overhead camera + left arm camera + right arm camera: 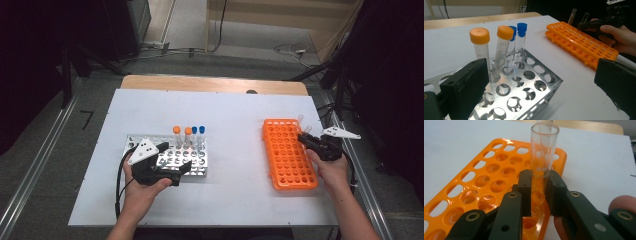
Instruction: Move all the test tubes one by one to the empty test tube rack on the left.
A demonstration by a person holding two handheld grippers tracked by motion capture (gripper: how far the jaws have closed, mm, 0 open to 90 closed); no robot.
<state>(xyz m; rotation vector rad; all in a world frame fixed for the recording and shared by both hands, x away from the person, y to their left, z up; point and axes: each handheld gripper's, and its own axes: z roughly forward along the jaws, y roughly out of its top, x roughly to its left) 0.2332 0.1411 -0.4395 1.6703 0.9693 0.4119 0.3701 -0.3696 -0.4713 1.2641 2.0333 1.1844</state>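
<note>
While the right gripper stands with its jaws closed on the open glass tube, the step in hand is judged to be lifting that tube out of the orange rack. The pads press the tube from both sides, below its middle; the open mouth stands well above the jaws and the foot sits below them, inside a rack hole at the near edge. A second open tube stands just beyond the jaws in the high view.

Procedure, as judged from this grip:
- Draw the tube straight along its own axis. A sideways pull is likely to bind the foot in the hole or tip the light rack.
- Keep the grip pressure moderate. Glass is smooth and brittle; too little lets it slip between the pads, too much risks a crack.
- Clear the rack top fully before any travel across the table.

The left gripper rests with its jaws wide apart and holds nothing. The metal rack lies between and below them, and its four capped tubes stand beyond the jaws. It is placed to steady that rack for an insertion.
</note>
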